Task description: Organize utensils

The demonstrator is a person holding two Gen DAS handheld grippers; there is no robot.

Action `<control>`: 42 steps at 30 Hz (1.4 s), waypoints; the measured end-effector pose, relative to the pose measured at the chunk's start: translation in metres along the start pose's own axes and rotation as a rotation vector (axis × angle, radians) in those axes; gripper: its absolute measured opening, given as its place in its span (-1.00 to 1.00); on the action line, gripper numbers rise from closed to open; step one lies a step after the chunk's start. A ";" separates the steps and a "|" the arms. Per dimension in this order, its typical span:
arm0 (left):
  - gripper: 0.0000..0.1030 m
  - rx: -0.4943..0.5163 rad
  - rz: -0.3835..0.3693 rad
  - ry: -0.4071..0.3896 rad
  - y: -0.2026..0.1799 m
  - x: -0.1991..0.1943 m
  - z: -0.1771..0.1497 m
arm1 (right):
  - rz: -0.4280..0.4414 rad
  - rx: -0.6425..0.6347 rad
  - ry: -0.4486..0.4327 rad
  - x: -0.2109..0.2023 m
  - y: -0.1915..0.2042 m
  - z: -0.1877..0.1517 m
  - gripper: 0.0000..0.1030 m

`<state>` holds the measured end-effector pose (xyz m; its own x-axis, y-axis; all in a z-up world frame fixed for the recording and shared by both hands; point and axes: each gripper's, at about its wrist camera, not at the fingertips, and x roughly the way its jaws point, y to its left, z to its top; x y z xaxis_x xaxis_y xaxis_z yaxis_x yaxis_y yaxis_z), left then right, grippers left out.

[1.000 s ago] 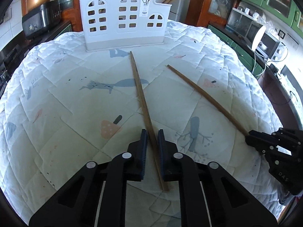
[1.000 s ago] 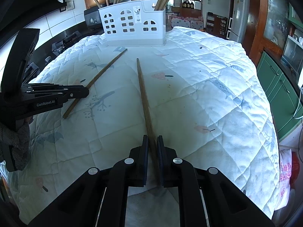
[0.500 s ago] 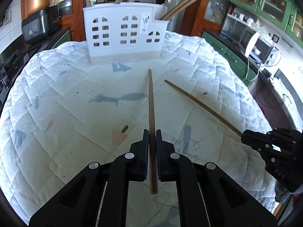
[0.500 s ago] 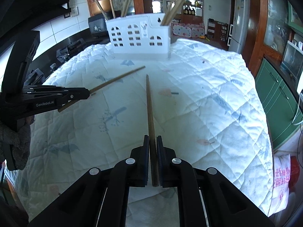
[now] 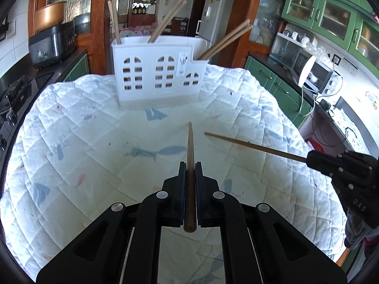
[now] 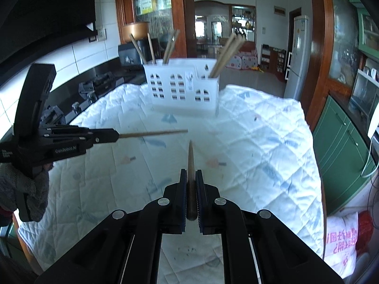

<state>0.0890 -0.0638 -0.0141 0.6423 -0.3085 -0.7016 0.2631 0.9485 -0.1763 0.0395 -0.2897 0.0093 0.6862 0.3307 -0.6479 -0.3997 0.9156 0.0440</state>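
Note:
My left gripper (image 5: 190, 165) is shut on a brown wooden chopstick (image 5: 190, 146), held off the quilt and pointing toward the white utensil holder (image 5: 157, 75). My right gripper (image 6: 191, 174) is shut on a second chopstick (image 6: 190, 156), also lifted and aimed at the holder (image 6: 183, 90). In the left wrist view the right gripper (image 5: 310, 159) appears at the right edge with its chopstick (image 5: 251, 144) sticking out leftward. In the right wrist view the left gripper (image 6: 116, 136) comes in from the left with its chopstick (image 6: 154, 133). Several chopsticks (image 5: 225, 39) stand in the holder's compartments.
A white quilted cloth (image 5: 94, 146) with fish prints covers the table. A counter with a dark cooker (image 5: 51, 45) lies to the left, green cabinets and a microwave (image 5: 317, 75) to the right. A person's gloved hand (image 6: 26, 189) holds the left gripper.
Both grippers closed fully on their chopsticks and lifted them off the quilt. The chopsticks now point straight ahead, and the holder appears lower and farther down in both views.

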 end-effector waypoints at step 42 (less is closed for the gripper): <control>-0.52 -0.014 -0.012 0.184 0.031 0.053 -0.045 | 0.050 0.006 -0.120 -0.016 -0.003 0.098 -0.87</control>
<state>0.0990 -0.0473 -0.0876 0.4960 -0.3033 -0.8136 0.2592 0.9460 -0.1946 0.0892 -0.2748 0.0934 0.7336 0.4007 -0.5488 -0.4320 0.8984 0.0785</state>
